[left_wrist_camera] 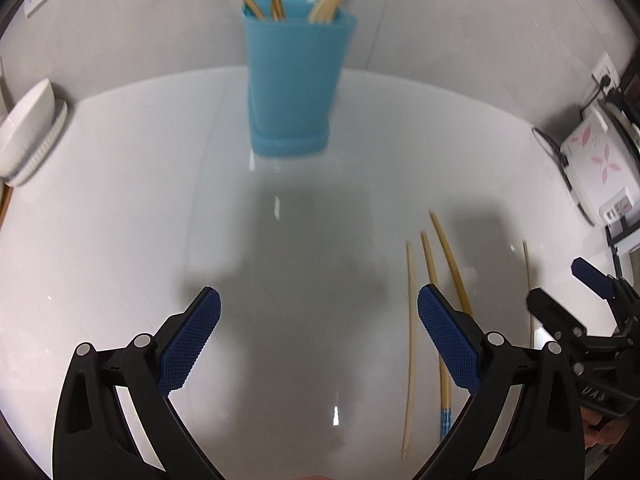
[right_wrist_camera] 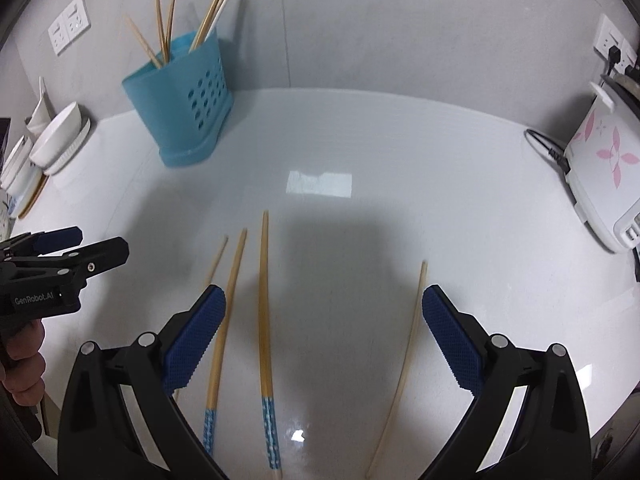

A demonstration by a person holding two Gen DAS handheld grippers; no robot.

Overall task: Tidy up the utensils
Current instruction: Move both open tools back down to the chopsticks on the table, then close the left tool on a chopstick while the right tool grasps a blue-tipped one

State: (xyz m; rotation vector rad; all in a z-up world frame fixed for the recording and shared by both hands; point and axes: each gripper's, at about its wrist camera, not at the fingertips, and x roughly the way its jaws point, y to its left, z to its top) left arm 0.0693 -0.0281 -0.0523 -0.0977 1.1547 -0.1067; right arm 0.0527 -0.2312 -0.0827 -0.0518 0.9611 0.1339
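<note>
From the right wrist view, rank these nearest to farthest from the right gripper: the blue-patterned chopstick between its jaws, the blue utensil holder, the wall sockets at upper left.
1. Blue-patterned chopstick: on the counter between the open jaws of the right gripper.
2. Blue utensil holder: back left, near the wall.
3. Wall sockets: upper left on the wall, behind the holder.

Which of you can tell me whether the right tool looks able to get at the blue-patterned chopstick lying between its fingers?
Probably yes. The right tool is open and empty, and the blue-patterned chopstick lies flat on the white counter between its fingers, with nothing covering it. A neighbouring chopstick lies close by.
</note>
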